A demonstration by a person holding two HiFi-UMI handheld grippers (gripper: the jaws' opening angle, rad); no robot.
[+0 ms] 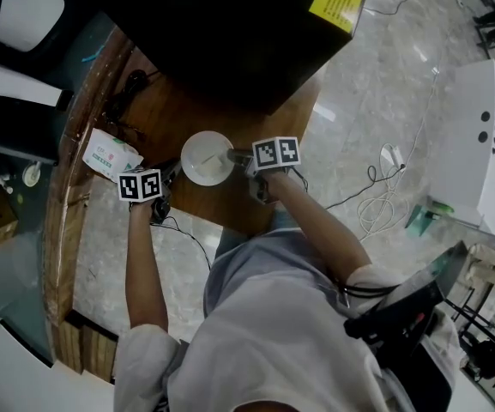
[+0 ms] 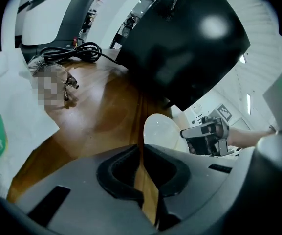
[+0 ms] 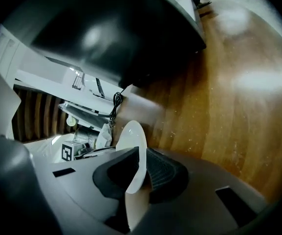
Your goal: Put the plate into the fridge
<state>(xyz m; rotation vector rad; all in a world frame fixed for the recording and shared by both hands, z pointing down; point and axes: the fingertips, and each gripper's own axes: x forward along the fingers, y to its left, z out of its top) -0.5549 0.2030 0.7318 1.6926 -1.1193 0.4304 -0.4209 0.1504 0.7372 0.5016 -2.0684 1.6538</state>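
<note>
Right gripper view: one plate [image 3: 131,136] clamped by right hand-held gripper [image 3: 141,155]; left hand-held gripper [image 2: 141,153] closed, empty.

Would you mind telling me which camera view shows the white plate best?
The head view: nearly the whole round plate shows from above on the wooden table. The left gripper view catches only part of it, side-on; the right gripper view shows it edge-on between the jaws.
</note>
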